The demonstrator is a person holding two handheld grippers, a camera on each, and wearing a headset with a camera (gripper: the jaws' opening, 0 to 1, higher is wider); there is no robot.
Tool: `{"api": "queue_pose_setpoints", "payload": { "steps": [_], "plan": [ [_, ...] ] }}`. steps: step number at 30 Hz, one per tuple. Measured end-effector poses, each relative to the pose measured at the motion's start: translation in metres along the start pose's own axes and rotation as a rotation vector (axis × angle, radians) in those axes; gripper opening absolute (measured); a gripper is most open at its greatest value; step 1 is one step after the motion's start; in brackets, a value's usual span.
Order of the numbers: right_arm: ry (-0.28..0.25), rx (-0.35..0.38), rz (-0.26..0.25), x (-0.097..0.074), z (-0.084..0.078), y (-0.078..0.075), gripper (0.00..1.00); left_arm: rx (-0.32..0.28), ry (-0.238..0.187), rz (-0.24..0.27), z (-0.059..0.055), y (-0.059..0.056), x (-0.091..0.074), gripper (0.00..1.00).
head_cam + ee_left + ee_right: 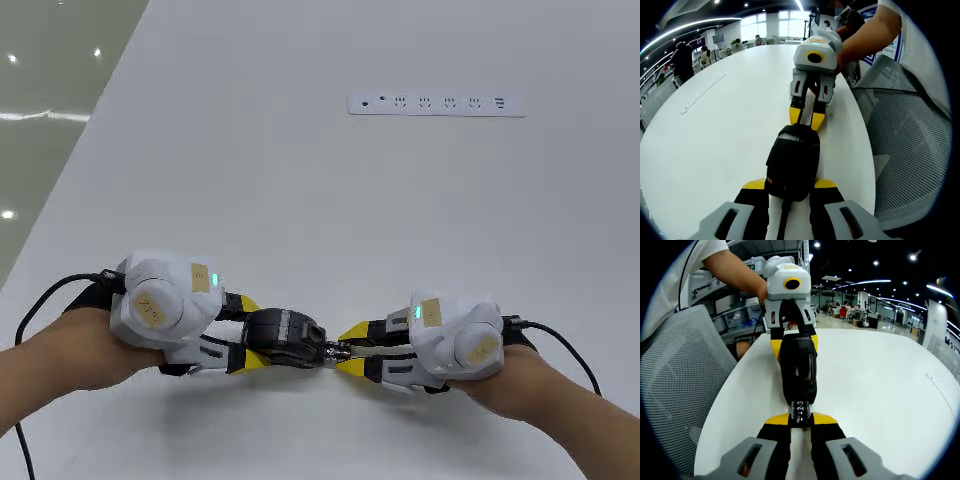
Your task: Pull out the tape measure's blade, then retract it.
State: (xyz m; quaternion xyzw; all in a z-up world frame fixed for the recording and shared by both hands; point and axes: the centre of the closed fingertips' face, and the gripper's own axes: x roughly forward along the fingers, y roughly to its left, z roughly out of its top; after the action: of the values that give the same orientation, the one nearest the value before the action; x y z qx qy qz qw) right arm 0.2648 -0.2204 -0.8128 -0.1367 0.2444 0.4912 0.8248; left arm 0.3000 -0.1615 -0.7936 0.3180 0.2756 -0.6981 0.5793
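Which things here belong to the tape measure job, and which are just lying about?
Job in hand: tape measure, blade, left gripper, right gripper.
Lying about: power strip, mesh chair.

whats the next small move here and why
Probably ease the right gripper straight away from the left gripper, which should hold firm. The left is clamped on the tape measure case, the right pinches the blade tip, and only the first few marks are out.
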Motion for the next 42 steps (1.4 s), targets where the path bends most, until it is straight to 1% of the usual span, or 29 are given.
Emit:
{"api": "queue_pose_setpoints", "payload": {
  "steps": [7, 16, 21, 27, 33, 39, 42],
  "plan": [
    [0.019, -0.007, -0.003, -0.012, -0.005, -0.002, 0.12, -0.011, -0.010, 0.003, 0.000, 0.000, -0.001, 0.28],
    [0.046, -0.018, -0.004, -0.028, -0.012, -0.001, 0.12, -0.011, -0.011, 0.006, 0.000, 0.000, -0.001, 0.28],
    [0.063, -0.026, -0.011, -0.040, -0.016, -0.002, 0.12, -0.014, -0.013, 0.007, 0.000, -0.001, -0.001, 0.28],
    [0.086, -0.027, -0.022, -0.057, -0.025, -0.005, 0.12, -0.017, -0.017, 0.009, -0.001, -0.001, 0.000, 0.28],
    [0.104, -0.023, -0.034, -0.070, -0.035, -0.005, 0.12, -0.012, -0.016, 0.009, 0.000, -0.002, 0.000, 0.28],
    [0.116, -0.018, -0.044, -0.081, -0.040, -0.005, 0.12, -0.010, -0.017, 0.009, 0.001, -0.002, 0.000, 0.28],
    [0.126, -0.009, -0.049, -0.089, -0.046, -0.006, 0.12, -0.010, -0.016, 0.011, 0.001, -0.002, 0.000, 0.28]
  ]
}}
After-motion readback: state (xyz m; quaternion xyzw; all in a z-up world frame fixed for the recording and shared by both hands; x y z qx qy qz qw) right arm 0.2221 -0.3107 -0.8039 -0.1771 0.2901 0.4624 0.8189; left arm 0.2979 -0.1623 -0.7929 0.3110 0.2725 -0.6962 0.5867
